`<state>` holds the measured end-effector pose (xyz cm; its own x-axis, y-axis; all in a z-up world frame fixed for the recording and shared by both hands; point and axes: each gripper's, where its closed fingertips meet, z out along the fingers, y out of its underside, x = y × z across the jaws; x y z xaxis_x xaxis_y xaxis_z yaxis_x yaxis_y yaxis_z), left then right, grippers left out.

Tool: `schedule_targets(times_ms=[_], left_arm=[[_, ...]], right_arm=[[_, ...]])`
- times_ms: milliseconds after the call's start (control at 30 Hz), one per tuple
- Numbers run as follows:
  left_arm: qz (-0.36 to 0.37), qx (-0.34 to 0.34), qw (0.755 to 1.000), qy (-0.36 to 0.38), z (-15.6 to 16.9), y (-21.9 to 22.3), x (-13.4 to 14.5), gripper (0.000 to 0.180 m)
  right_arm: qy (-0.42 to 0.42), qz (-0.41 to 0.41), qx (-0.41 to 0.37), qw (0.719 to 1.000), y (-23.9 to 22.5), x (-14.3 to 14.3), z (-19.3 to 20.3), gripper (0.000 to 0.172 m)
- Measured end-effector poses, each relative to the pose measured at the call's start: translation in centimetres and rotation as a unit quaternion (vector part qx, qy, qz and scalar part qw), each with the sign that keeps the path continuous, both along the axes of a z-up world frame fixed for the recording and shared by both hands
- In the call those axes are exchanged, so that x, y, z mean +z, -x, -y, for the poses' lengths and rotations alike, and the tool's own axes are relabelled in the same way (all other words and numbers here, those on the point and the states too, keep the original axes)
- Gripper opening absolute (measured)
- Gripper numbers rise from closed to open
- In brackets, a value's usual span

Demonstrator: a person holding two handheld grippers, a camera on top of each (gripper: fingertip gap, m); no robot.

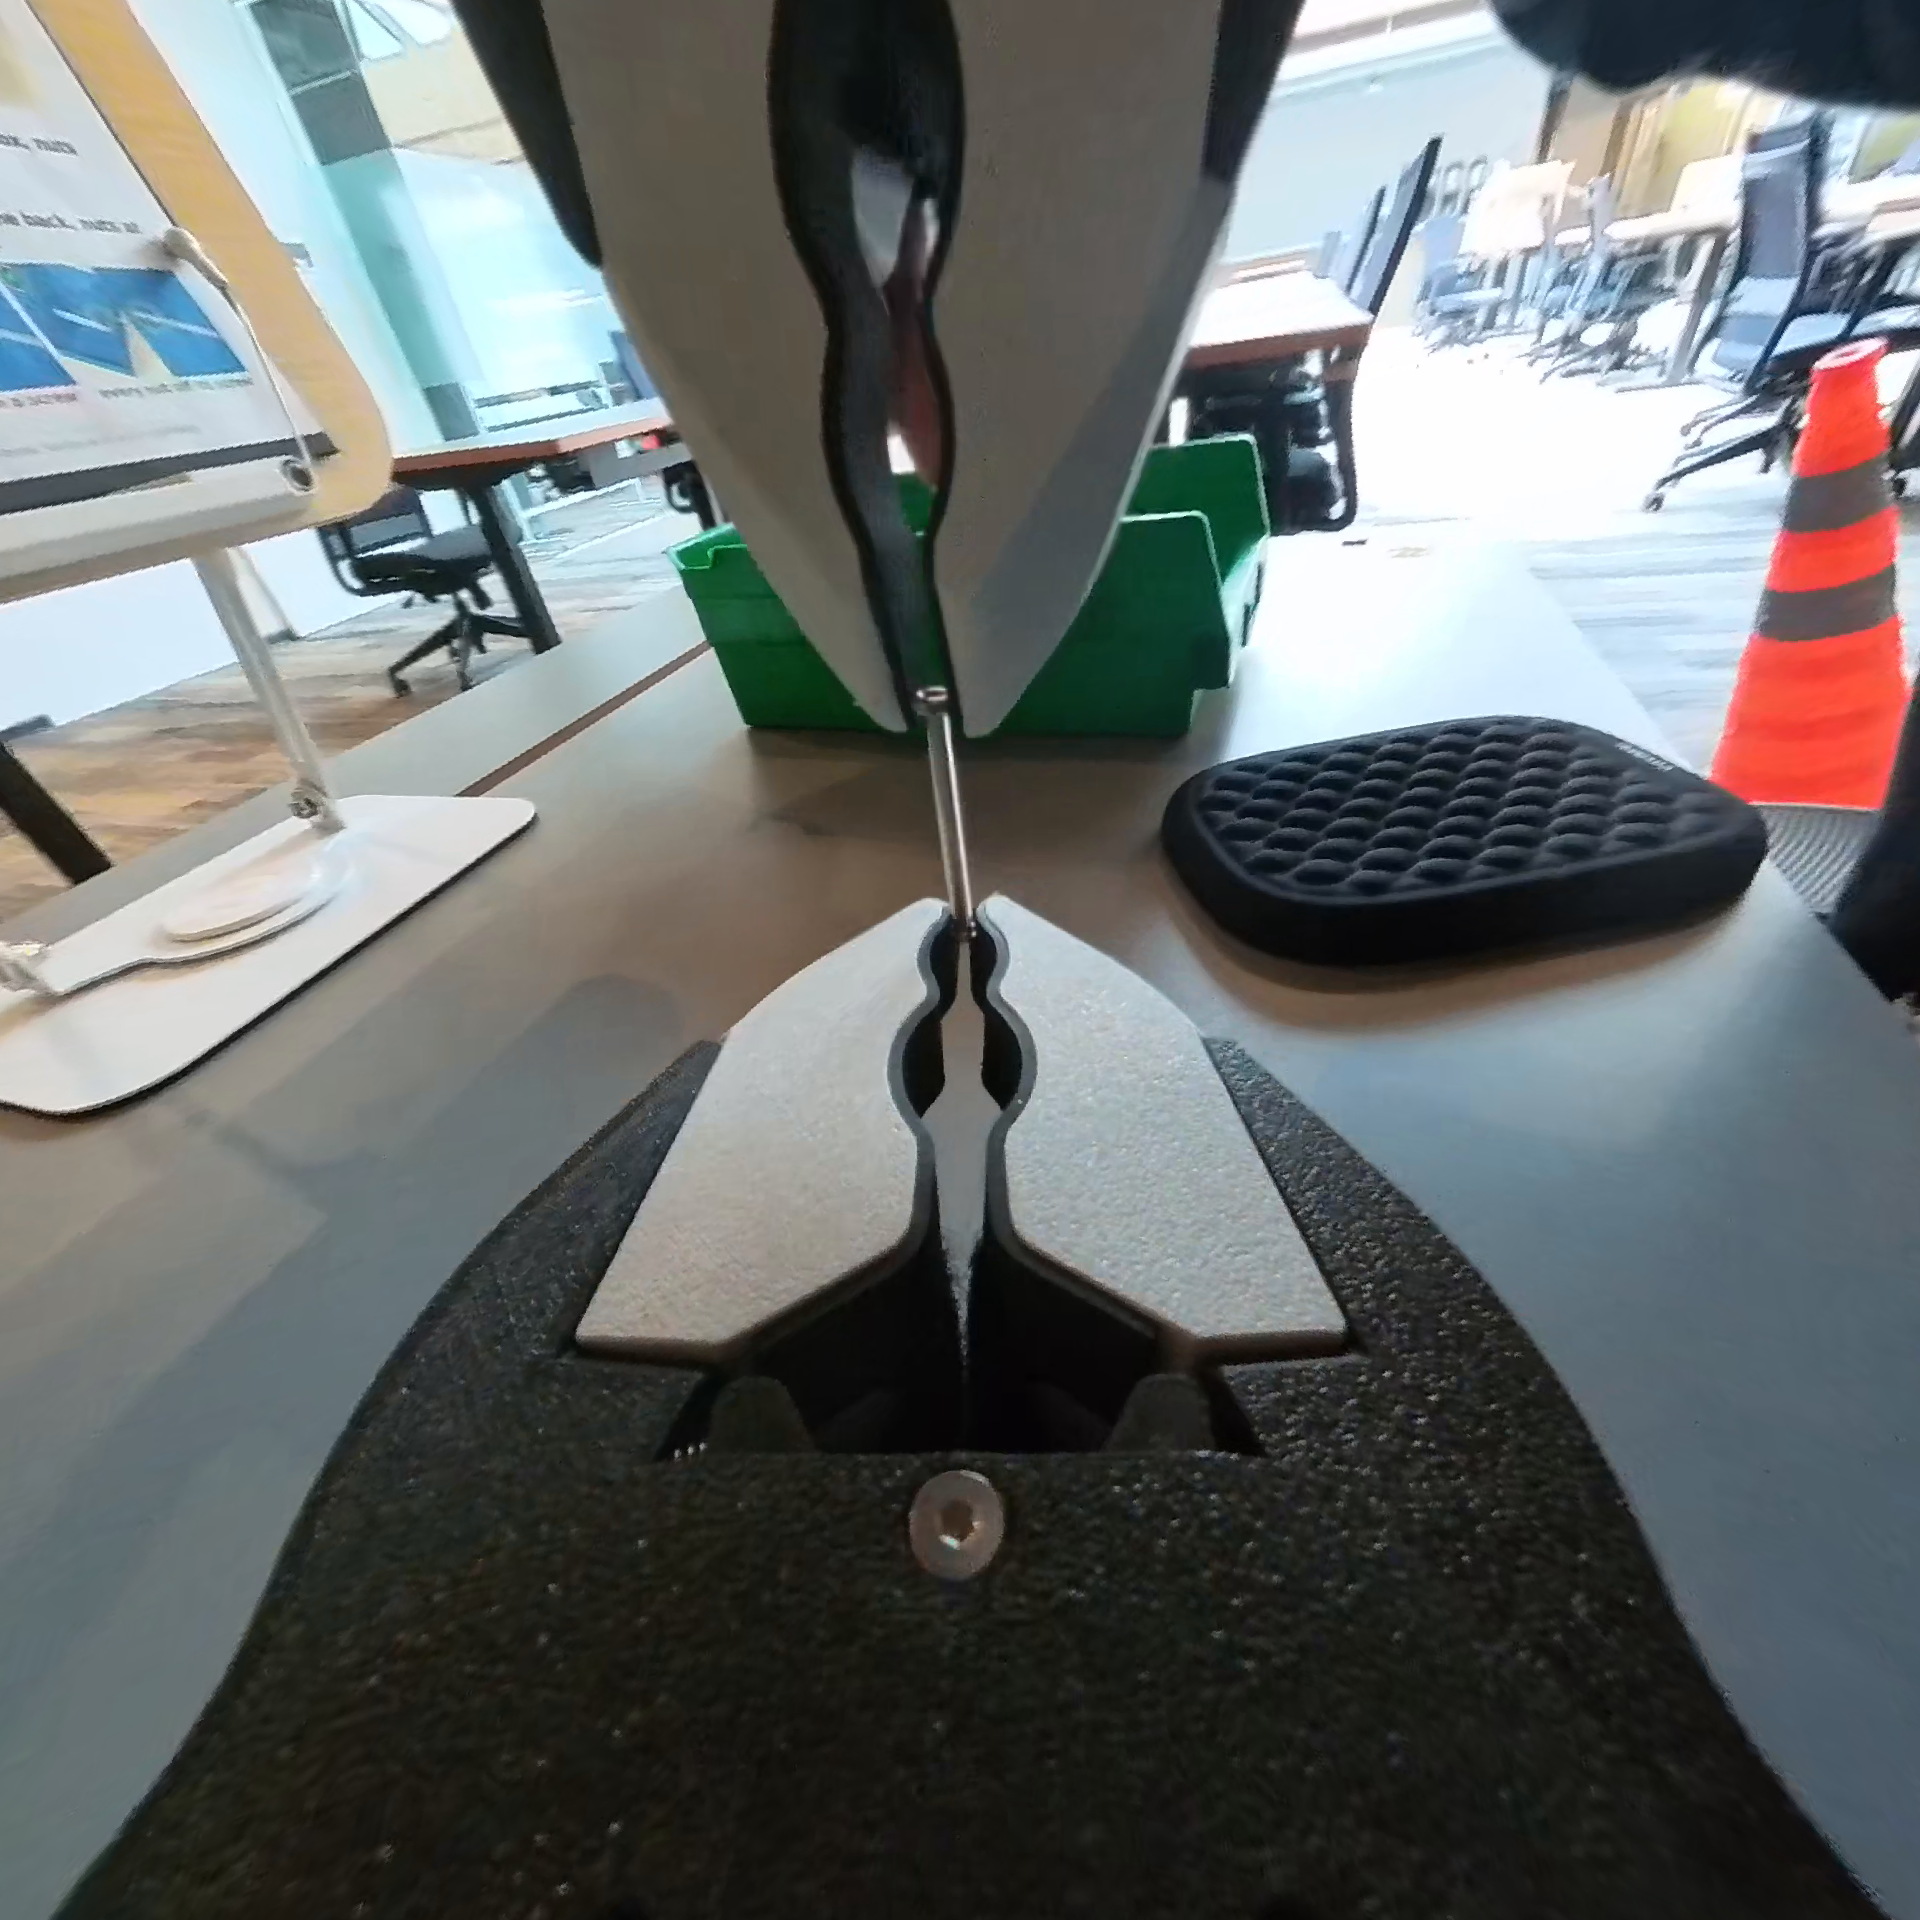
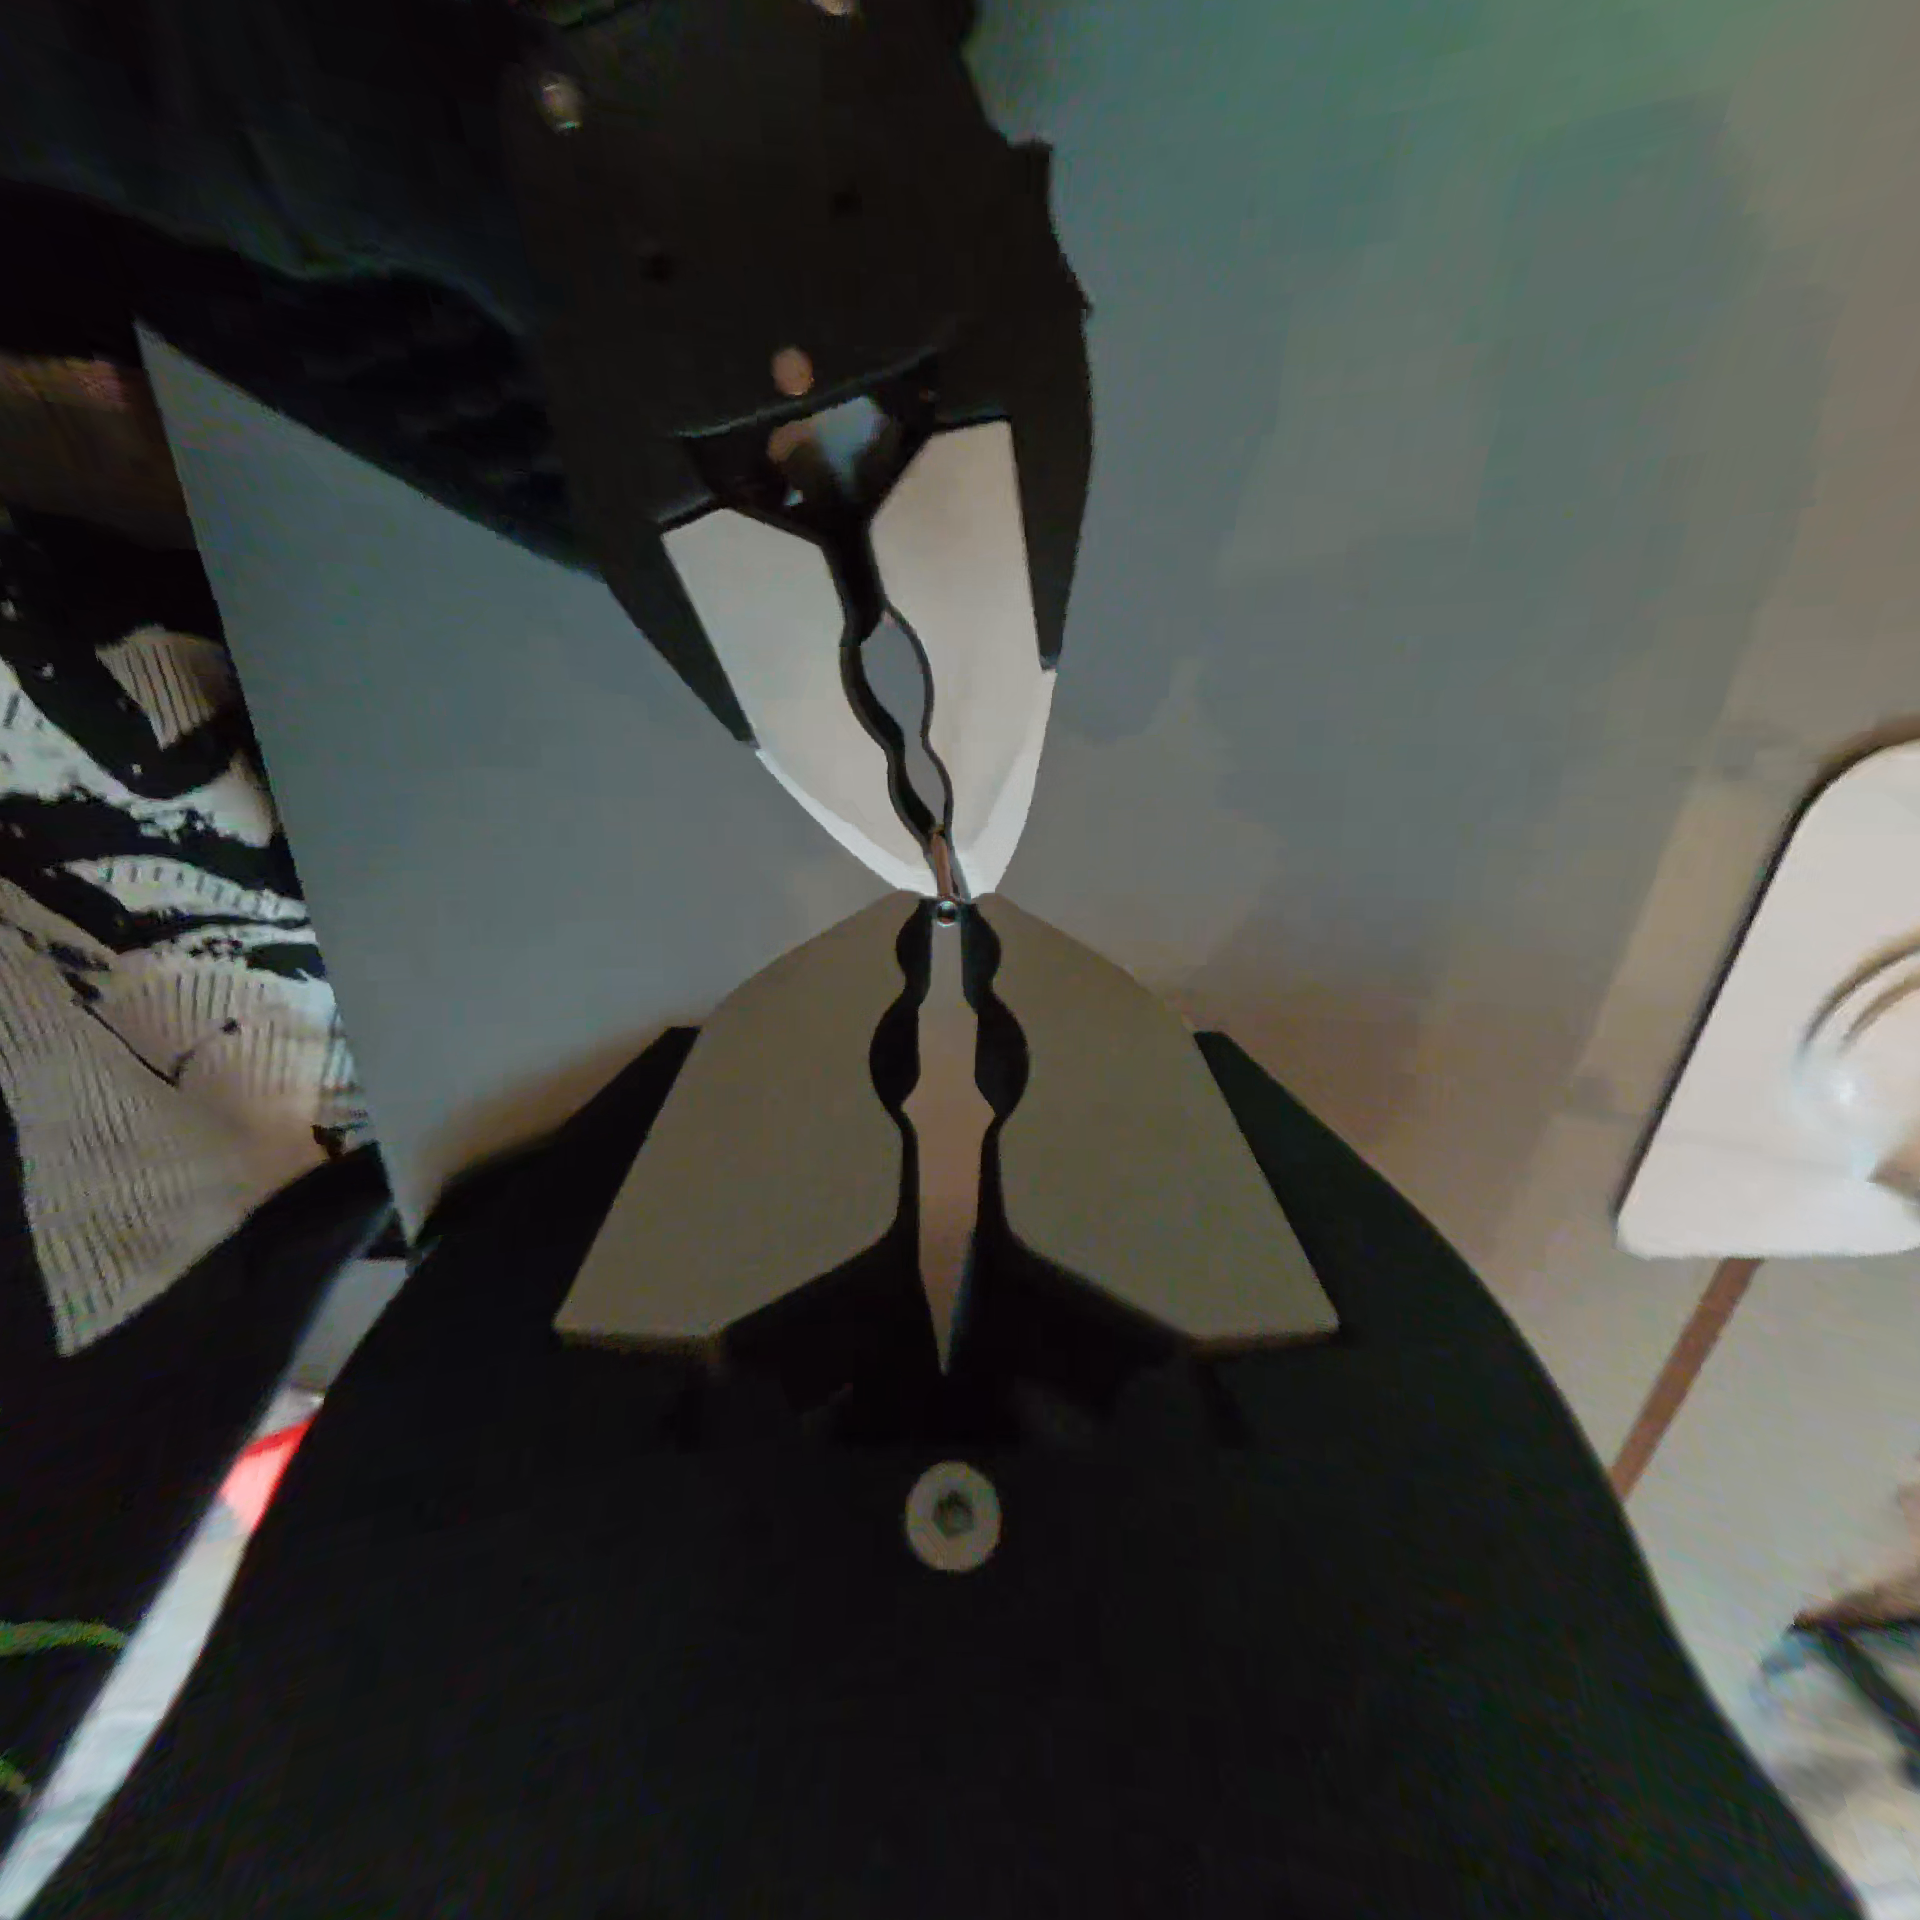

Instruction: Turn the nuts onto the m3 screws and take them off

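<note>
Screw point(image 1: 951, 821) spans both grippers' tips — pinched endwise.

Left wrist view: I look level across the table point(image 1: 1351, 1091), close.
Right wrist view: steeply downward, close.
Shared: screw point(image 1: 954, 821), both fingertip pairs.
</note>
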<state>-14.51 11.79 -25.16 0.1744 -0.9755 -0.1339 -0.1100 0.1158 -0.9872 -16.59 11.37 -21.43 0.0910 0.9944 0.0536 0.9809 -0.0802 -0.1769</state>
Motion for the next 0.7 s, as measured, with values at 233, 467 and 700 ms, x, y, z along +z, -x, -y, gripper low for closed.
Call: schedule_targets(times_ms=[233, 467, 700], left_arm=[[-0.003, -0.005, 1.000, 0.001, 0.2, 0.0, -0.1, 0.001], [-0.011, -0.055, 0.998, 0.020, 1.3, -0.4, -0.4, 0.001], [-0.011, -0.074, 0.997, 0.025, 1.8, -0.4, -0.4, 0.000]], right_arm=[[-0.007, -0.014, 0.074, 0.997, 0.0, 0.6, 0.2, 0.029], [-0.052, 0.002, 0.415, 0.908, -0.6, 0.9, 1.2, 0.029], [-0.011, 0.019, 0.465, 0.885, -0.6, 0.1, 1.3, 0.013]])
